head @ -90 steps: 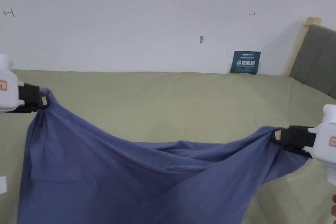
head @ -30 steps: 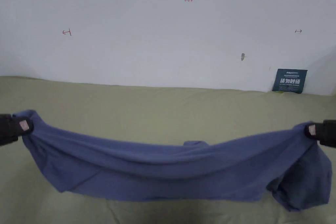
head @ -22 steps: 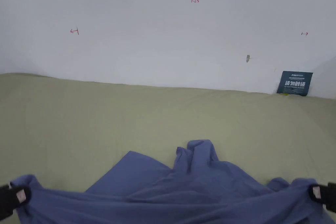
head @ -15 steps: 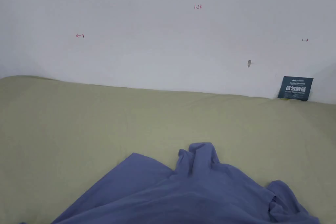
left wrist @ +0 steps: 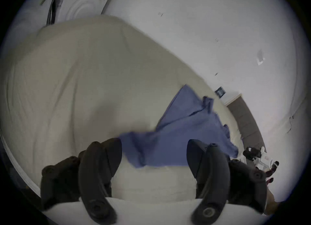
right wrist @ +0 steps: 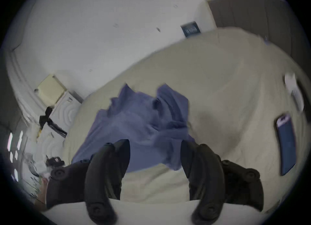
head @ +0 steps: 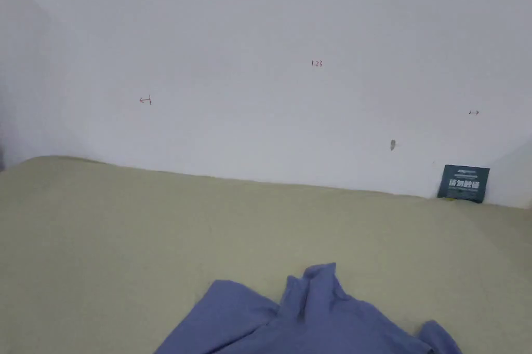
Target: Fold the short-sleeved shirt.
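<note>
The blue short-sleeved shirt (head: 311,318) lies crumpled on the green-beige bed (head: 130,235), cut off by the head view's lower edge. In the left gripper view my left gripper (left wrist: 154,146) stands open, jaws wide apart, with a corner of the shirt (left wrist: 185,127) lying loose on the sheet just beyond them. The right gripper view has my right gripper (right wrist: 154,144) open too, and the bunched shirt (right wrist: 143,124) rests past its tips, untouched by either jaw. Far off at the right of the left gripper view, the other gripper (left wrist: 259,157) shows small.
A white wall backs the bed, with a dark blue sign (head: 463,182) leaning at its foot. A phone (right wrist: 286,144) lies on the sheet right of the shirt. A padded headboard (left wrist: 244,119) stands at the bed's right end. White furniture (right wrist: 64,107) stands past the left end.
Both grippers held the shirt stretched above the bed; they lowered it onto the sheet and have let go. The head camera has tilted up, so the grippers left its view.
</note>
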The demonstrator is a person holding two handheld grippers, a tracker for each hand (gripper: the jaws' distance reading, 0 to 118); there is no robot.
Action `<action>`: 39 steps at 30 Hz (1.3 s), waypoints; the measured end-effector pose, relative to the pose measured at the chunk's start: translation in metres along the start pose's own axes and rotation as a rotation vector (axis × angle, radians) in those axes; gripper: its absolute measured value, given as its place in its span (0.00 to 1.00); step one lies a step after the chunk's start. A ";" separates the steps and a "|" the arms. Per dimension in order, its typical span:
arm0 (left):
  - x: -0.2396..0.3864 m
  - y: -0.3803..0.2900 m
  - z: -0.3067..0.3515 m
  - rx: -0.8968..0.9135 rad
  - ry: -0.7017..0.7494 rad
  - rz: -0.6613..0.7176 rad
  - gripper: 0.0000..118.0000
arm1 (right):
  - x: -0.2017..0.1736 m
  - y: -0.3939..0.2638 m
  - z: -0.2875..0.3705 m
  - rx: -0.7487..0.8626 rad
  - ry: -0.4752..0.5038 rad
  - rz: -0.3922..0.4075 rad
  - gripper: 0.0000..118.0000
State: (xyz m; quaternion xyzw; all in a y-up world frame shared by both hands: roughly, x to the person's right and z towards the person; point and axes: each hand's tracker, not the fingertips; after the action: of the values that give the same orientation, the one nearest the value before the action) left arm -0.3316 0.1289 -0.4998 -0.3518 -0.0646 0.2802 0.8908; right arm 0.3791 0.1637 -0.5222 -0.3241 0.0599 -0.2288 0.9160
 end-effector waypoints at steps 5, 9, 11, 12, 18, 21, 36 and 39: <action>0.100 0.024 0.037 0.204 0.089 -0.312 0.72 | -0.107 0.005 0.042 0.205 -0.128 0.351 0.57; 0.182 -0.002 0.032 0.261 0.139 -0.466 0.72 | -0.159 -0.023 0.052 0.338 -0.163 0.387 0.57; 0.204 -0.028 0.025 0.301 0.165 -0.503 0.71 | -0.175 -0.049 0.056 0.353 -0.166 0.373 0.57; 0.213 -0.042 0.025 0.298 0.151 -0.512 0.69 | -0.180 -0.061 0.058 0.348 -0.166 0.374 0.55; 0.238 -0.158 0.031 0.280 0.137 -0.555 0.00 | -0.201 -0.149 0.063 0.260 -0.230 0.408 0.01; 0.230 -0.189 0.023 0.164 0.083 -0.511 0.00 | -0.204 -0.174 0.059 0.166 -0.116 0.426 0.01; 0.059 -0.032 -0.018 -0.106 0.268 -0.317 0.90 | -0.178 -0.143 0.063 0.156 -0.081 0.414 0.01; 0.006 -0.012 -0.042 -0.165 0.337 -0.018 0.90 | -0.172 -0.140 0.057 0.147 -0.067 0.394 0.01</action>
State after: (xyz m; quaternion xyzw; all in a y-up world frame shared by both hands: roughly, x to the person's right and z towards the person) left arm -0.3082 0.0997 -0.5236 -0.4647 0.0594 0.2030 0.8598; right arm 0.1881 0.1790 -0.3974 -0.2460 0.0747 -0.0381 0.9656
